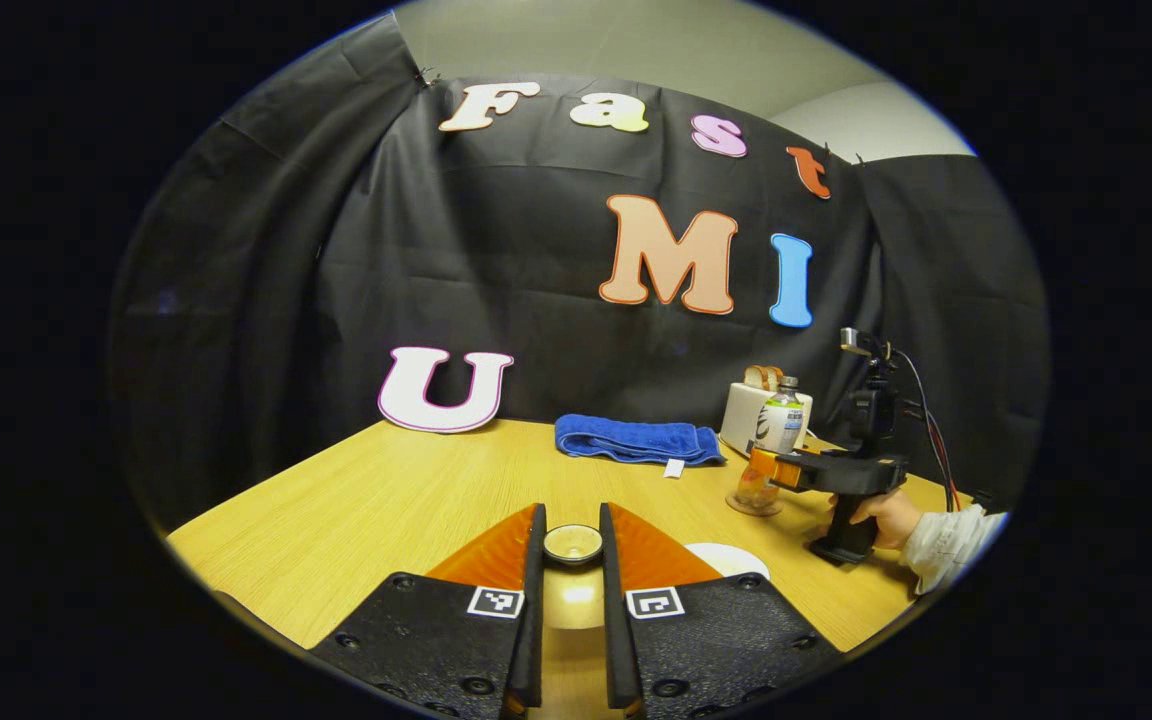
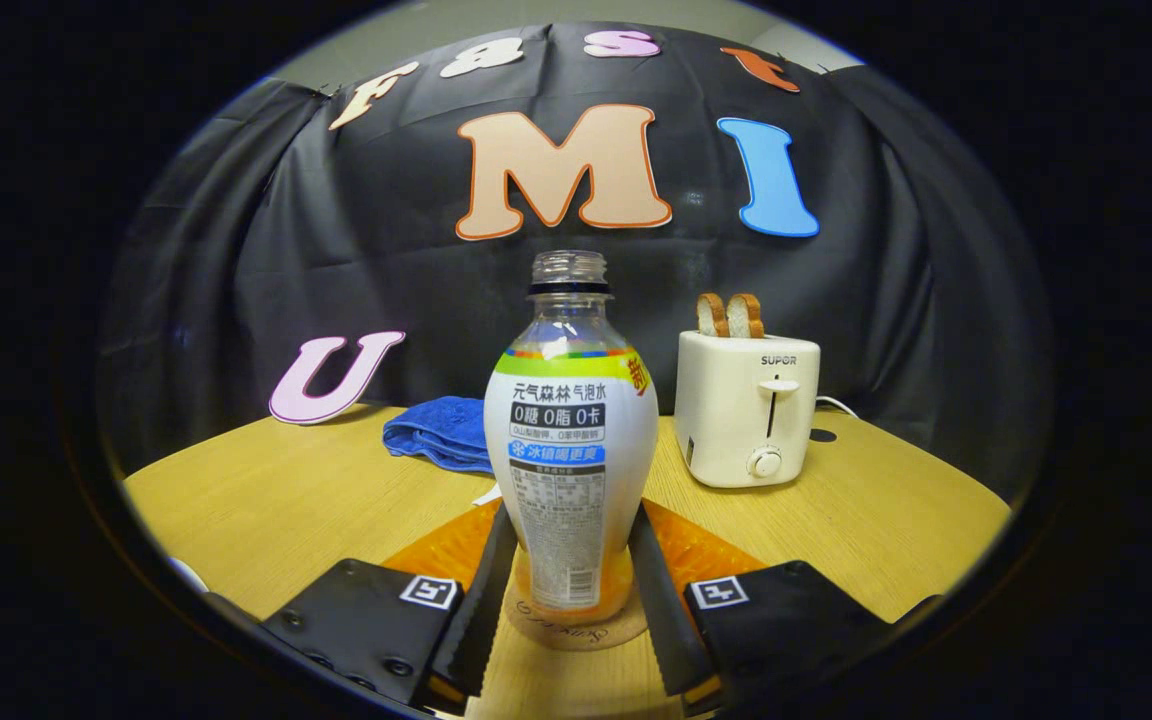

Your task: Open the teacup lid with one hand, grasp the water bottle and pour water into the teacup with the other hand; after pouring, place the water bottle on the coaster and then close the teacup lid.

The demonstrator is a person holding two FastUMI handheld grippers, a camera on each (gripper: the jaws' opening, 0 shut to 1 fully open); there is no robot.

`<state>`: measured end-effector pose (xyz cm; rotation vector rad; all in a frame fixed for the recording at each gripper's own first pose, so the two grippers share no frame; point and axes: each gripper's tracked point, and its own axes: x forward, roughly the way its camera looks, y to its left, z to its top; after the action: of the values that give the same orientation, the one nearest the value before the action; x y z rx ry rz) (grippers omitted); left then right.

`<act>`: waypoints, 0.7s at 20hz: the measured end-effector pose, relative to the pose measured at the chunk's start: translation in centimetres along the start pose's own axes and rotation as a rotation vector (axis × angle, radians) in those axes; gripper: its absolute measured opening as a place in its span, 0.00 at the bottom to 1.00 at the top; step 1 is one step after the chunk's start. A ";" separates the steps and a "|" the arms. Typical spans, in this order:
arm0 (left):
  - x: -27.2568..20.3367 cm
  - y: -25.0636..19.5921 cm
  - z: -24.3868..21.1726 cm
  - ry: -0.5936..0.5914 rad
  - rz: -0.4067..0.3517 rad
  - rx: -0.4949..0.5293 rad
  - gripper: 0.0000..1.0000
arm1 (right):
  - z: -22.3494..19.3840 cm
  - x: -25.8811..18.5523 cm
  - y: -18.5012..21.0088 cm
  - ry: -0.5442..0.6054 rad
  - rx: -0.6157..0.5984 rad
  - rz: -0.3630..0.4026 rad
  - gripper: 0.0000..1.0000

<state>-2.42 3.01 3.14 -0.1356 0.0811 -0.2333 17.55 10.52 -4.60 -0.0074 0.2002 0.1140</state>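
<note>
Left gripper view looks over the big wooden table (image 1: pixel 366 500). At the back lies a folded blue towel (image 1: pixel 636 440). To its right stands a white toaster (image 1: pixel 744 412) with bread in its slots. The water bottle (image 1: pixel 779 425) stands upright in front of the toaster, on a round coaster (image 1: pixel 754 503). The right gripper (image 1: pixel 771 468) reaches to the bottle from the right side, and a hand (image 1: pixel 886 515) in a light sleeve holds its handle. Close to the camera, the left gripper (image 1: pixel 572 550) has its two fingers pressed on a small round lid (image 1: pixel 573 543), one on each side. Just below the lid is something round and golden, too blurry to name. A small white round thing (image 1: pixel 726 557) lies on the table just to the right of the fingers.

Right gripper view shows the water bottle (image 2: pixel 572 440) right in the middle, upright, with no cap on. A little orange drink sits at the bottom. It stands on the coaster (image 2: pixel 576 622). The right gripper (image 2: pixel 572 560) has one finger on each side of the bottle. They look very near its sides, but I cannot tell if they are squeezing it. The toaster (image 2: pixel 748 408) is behind on the right, and the towel (image 2: pixel 436 432) is behind on the left.
</note>
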 end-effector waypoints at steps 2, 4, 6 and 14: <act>0.0 -0.2 -0.1 0.000 -0.002 0.001 0.23 | 0.0 -0.3 0.2 -0.004 0.017 0.011 0.75; 0.1 -0.6 -0.3 0.007 -0.009 0.002 0.23 | 0.1 -0.6 0.1 -0.012 0.026 0.007 0.80; 0.0 -1.3 -0.4 0.010 -0.023 -0.002 0.23 | -0.2 -0.7 -0.1 -0.011 0.033 0.010 0.80; 0.7 -4.4 -0.2 0.006 -0.114 0.003 0.23 | 1.6 -4.6 -0.9 -0.090 0.019 0.000 0.99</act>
<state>-2.73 -1.45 3.49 -0.1370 0.0795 -0.3474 13.43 9.17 -2.16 0.0163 0.1110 0.1121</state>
